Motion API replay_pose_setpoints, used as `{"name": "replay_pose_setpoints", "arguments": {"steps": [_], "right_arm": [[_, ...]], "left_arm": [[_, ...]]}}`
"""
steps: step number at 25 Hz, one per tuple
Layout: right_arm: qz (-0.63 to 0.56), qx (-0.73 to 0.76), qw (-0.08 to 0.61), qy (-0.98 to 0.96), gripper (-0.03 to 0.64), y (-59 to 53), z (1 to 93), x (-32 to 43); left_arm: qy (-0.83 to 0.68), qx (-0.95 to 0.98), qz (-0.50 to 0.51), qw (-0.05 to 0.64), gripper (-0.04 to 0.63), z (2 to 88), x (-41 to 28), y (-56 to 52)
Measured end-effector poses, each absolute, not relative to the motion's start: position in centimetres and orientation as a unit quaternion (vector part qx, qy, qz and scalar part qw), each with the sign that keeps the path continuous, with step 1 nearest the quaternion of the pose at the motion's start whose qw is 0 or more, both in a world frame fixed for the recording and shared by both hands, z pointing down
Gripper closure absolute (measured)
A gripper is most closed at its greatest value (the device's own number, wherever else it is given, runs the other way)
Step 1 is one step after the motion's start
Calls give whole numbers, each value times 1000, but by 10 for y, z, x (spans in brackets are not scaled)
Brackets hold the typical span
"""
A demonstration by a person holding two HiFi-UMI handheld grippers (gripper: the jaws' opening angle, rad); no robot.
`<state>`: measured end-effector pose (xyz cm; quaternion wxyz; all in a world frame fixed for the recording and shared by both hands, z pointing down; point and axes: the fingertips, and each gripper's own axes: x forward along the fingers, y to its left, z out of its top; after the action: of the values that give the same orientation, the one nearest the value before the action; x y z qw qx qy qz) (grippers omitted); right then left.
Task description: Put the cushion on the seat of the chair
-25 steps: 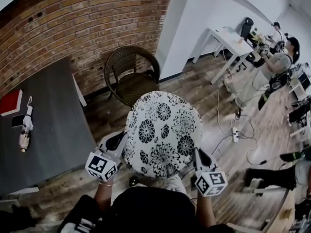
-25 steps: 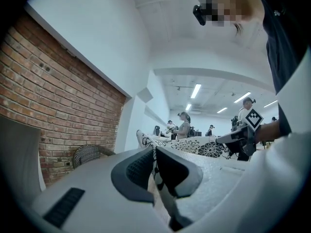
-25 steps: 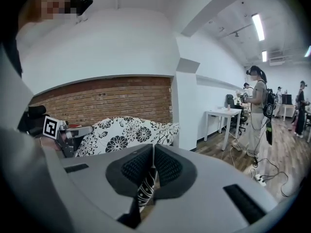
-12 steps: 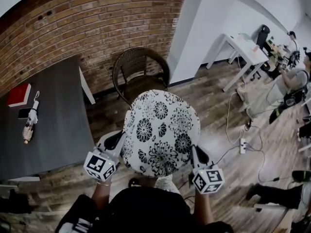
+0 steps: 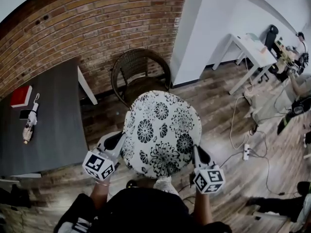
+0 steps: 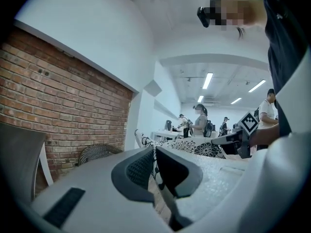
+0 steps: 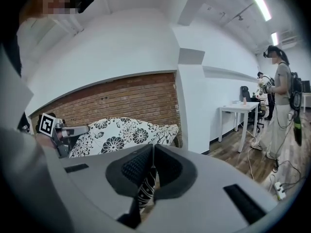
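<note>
A round white cushion [image 5: 162,132] with black flower print hangs flat in the air between both grippers. My left gripper [image 5: 122,141] is shut on its left edge, and the fabric shows pinched between the pads [image 6: 154,165]. My right gripper [image 5: 195,152] is shut on its right edge, with a fold of fabric in its jaws [image 7: 149,176]. The dark wicker chair [image 5: 137,74] stands against the brick wall just beyond the cushion; the cushion's far edge hides part of its seat [image 5: 141,85].
A dark grey table [image 5: 41,125] with a red book [image 5: 21,96] and small items stands at left. A white pillar [image 5: 201,28] rises right of the chair. A white desk [image 5: 250,50], floor cables [image 5: 243,130] and people are at far right.
Both grippers carried the cushion forward toward the chair. The chair now sits closer to the cushion's far edge, and the view has shifted so the room slid right.
</note>
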<state>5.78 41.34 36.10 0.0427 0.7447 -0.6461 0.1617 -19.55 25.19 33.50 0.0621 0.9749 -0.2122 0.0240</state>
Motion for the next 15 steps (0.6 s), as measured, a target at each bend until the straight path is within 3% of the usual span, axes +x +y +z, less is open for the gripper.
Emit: {"name": "replay_pose_setpoints", "arguments": {"steps": [15], "right_arm": [[172, 705, 46, -687, 604, 375, 344, 147]], "left_arm": [[-259, 963, 51, 53, 582, 310, -121, 239]]}}
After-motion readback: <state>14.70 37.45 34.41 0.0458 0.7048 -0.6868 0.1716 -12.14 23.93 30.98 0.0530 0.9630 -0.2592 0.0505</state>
